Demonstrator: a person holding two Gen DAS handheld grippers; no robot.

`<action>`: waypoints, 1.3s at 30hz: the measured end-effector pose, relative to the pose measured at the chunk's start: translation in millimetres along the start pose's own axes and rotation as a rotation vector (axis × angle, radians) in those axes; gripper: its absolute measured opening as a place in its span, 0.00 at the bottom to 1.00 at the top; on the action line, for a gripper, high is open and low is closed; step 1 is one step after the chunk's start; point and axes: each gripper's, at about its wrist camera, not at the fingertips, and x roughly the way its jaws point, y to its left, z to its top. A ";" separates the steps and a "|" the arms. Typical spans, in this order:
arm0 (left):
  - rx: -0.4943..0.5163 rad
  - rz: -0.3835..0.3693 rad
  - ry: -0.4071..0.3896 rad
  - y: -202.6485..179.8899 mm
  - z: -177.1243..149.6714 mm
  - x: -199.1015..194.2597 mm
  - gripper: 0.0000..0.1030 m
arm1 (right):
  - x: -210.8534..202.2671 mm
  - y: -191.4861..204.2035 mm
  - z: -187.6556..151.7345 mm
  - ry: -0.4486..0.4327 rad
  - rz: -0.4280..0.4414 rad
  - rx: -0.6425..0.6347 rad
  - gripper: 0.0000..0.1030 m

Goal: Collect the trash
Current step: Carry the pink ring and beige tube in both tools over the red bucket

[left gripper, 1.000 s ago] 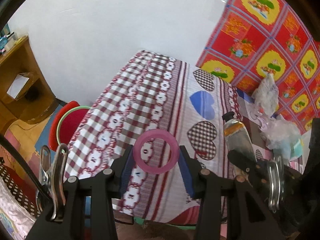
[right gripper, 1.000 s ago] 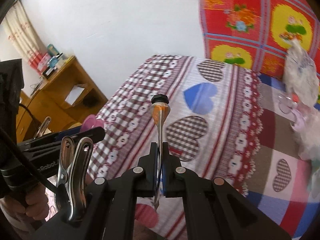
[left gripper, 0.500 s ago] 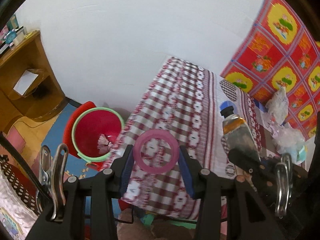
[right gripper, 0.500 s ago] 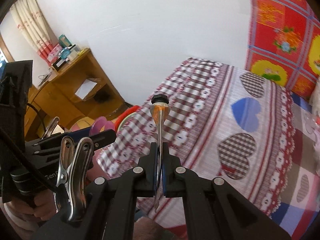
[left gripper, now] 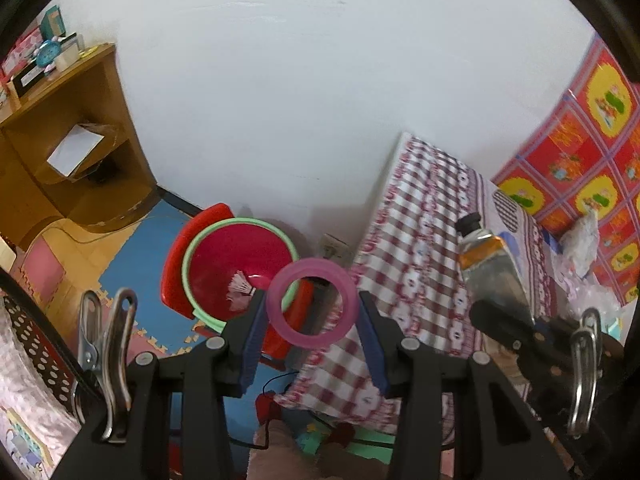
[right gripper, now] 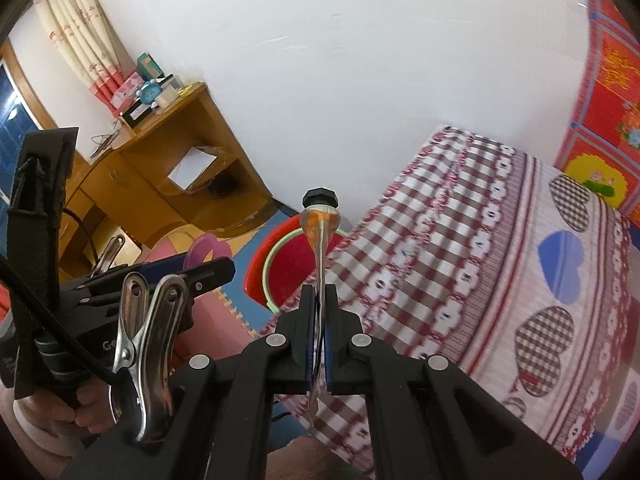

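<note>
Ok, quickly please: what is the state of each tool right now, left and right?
Left tool: closed on the pink ring.
Right tool: closed on the flattened tube with the black cap.

Pink ring [left gripper: 312,303] and flattened orange tube [right gripper: 319,236], both tool-held.

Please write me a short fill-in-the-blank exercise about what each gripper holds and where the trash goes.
1. The left gripper holds a pink ____ between its jaws.
2. The right gripper is shut on a flattened tube with a ____ cap.
3. The red bucket stands on the floor and has a ____ rim.
4. Inside the bucket lies a white ____.

Missing words: ring; black; green; shuttlecock
</note>
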 end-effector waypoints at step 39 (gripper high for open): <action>-0.053 -0.038 0.189 128.5 39.0 199.5 0.44 | 173.7 41.7 68.0 0.159 -0.017 -0.025 0.04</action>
